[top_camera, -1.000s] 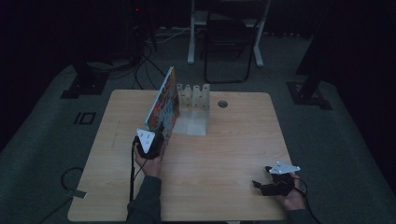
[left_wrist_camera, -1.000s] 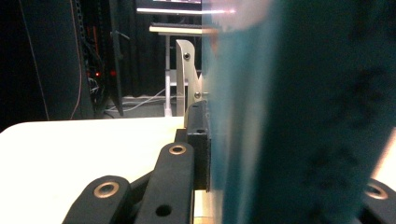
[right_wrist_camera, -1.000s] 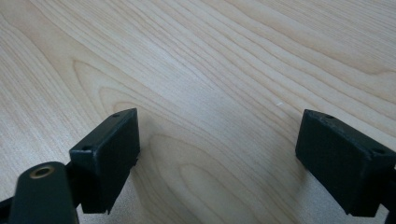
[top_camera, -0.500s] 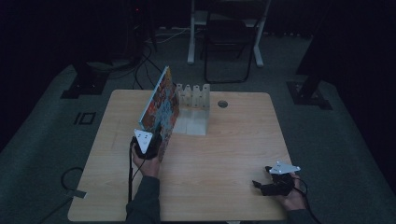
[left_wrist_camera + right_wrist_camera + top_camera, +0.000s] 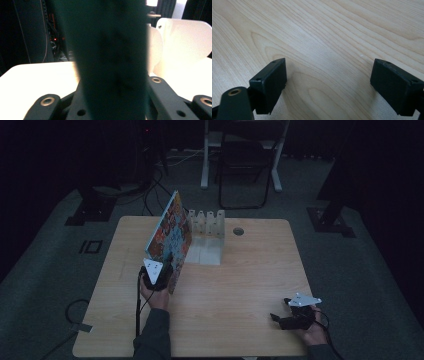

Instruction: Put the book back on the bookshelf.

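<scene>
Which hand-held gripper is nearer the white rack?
Left. The left hand-held gripper holds the book beside the white rack; the right hand-held gripper rests far off.

The high view was dim and murky. The left gripper view was blurred, with the white rack (image 5: 185, 45) glaring.

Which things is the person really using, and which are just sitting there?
In use:
- colourful book, held up on edge
- left gripper, shut on the book
- white slotted rack beside the book

Just there:
- right gripper, open, holding nothing
- chair behind the table
</scene>
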Demonstrator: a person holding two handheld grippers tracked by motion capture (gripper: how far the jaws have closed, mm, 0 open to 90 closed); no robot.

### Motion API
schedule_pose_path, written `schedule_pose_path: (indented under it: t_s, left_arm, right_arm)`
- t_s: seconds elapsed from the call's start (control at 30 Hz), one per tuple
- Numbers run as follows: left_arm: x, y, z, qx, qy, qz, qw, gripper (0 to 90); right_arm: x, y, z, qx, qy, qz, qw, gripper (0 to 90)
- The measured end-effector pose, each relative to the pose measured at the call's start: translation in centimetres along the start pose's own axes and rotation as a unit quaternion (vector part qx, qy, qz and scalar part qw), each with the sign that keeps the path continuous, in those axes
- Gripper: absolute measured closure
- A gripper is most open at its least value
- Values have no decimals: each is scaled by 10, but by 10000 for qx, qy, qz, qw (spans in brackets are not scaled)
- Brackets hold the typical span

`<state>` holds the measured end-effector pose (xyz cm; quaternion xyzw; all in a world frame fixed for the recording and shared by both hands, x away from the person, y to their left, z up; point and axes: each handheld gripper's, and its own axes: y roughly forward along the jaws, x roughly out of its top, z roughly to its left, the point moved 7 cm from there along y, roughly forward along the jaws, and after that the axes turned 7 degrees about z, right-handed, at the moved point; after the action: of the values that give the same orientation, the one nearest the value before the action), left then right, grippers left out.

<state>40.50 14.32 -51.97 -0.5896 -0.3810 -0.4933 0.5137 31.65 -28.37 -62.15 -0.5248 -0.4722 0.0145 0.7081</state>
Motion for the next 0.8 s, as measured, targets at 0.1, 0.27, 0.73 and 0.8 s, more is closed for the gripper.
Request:
schedule_pose_path:
  t_s: [0.1,0.27,0.73,0.8]
  left_arm:
    - [-3,0,1,-31,-47,31,10000,676]
    - [-6,0,3,-110,-117,76,9998,616]
    - [-5,-5,10,-90,-135,-1,9999,540]
    - [-5,-6,10,-134,-127,19,9998,522]
  right_arm:
    - [0,0,0,0,-1,5,10000,132]
    - [0,0,0,0,-3,5,10000,132]
    - [0,0,0,0,-2,5,10000,132]
    - [0,0,0,0,-3,3,10000,132]
